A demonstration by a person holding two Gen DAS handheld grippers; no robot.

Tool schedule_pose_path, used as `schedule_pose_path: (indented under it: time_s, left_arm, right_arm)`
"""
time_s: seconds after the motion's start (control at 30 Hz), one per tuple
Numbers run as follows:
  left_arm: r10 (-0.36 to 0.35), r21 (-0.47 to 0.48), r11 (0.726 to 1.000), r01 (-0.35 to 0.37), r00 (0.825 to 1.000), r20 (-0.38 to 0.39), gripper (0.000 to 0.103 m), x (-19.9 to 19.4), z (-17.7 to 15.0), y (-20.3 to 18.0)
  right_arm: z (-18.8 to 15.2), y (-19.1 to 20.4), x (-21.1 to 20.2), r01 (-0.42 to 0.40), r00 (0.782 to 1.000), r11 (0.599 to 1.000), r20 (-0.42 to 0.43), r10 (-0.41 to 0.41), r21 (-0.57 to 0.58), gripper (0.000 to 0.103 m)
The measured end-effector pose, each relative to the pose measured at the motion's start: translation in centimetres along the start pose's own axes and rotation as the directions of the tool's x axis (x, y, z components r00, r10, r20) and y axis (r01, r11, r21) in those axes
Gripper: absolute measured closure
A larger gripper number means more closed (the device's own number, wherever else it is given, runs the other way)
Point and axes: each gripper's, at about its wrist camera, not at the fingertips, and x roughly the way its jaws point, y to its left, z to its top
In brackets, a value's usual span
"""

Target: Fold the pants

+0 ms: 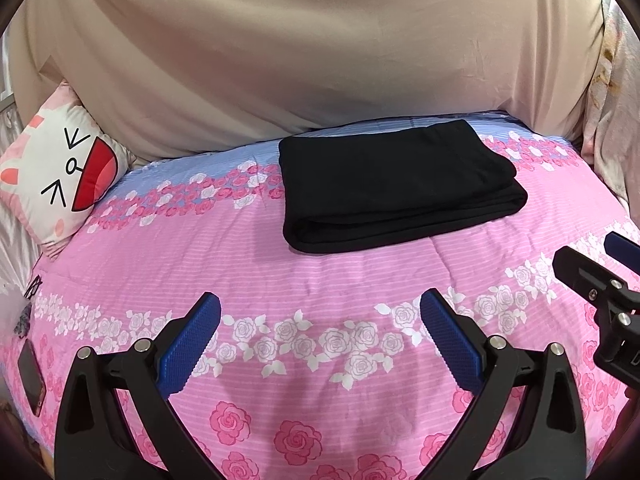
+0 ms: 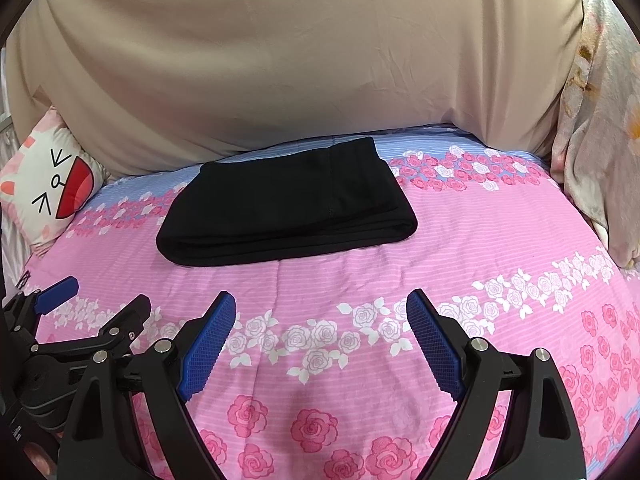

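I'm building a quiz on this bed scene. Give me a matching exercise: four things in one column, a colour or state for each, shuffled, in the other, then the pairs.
Things:
1. pants
2. quilt
3. cat cushion
4. left gripper

Descriptions:
A. white with a red open mouth, at the left edge of the bed
B. open and holding nothing, short of the pants
C. black, folded into a flat stack
D. pink, printed with roses

Pairs: 1-C, 2-D, 3-A, 4-B
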Motion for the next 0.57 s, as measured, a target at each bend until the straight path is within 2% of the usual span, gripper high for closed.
schedule_pose_path:
  time_s: [0.37,0.47,0.57]
  left_arm:
    - [0.013,0.017,1.0,-0.013,1.0,0.0,0.005,0.0,-0.1,-0.1]
    - [-0.03,-0.013,0.999,0.03,0.999,-0.025,0.005,0.3,-0.1,0.4]
    - [-0.042,-0.043,0.998,0.04,0.998,-0.039,0.005,0.4,0.0,0.9]
  right_arm:
    - [-0.1,0.0,0.0,0.005,1.0,1.0,0.0,-0.005,-0.003,0.018]
    - [-0.2,0.0,0.1,0.007,1.0,1.0,-0.005,-0.007,-0.006,0.018]
    - [-0.3,0.0,0.1,0.009,1.0,1.0,-0.007,-0.009,-0.009,0.018]
